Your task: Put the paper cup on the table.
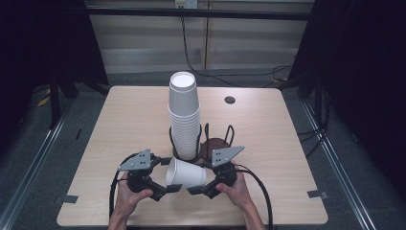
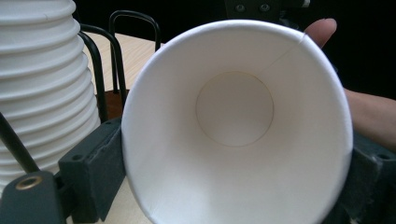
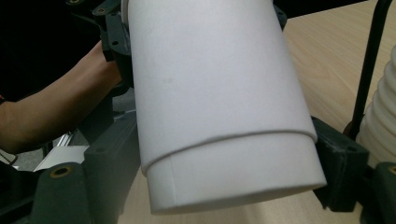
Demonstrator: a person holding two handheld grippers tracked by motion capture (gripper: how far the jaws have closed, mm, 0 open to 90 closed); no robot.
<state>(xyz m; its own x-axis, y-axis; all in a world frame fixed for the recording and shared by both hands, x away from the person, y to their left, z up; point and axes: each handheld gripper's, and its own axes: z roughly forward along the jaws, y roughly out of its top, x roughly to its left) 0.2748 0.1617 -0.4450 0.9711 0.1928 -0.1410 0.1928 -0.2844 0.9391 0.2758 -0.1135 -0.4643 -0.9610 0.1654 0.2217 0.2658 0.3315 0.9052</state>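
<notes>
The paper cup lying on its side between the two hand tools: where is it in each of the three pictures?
High view: the loose cup lies low and centre, between both grippers.
Left gripper view: its open mouth faces the camera, centre.
Right gripper view: its outer wall and base lie centre.
Shared landmark: the tall cup stack in the black wire holder, at left and far right.

You worked at a light wood surface with rounded corners and a small dark grommet hole near its far edge. Grey carpet floor surrounded it, with metal floor rails on both sides. Black curtains flanked a pale panelled wall, where black cables hung down.
</notes>
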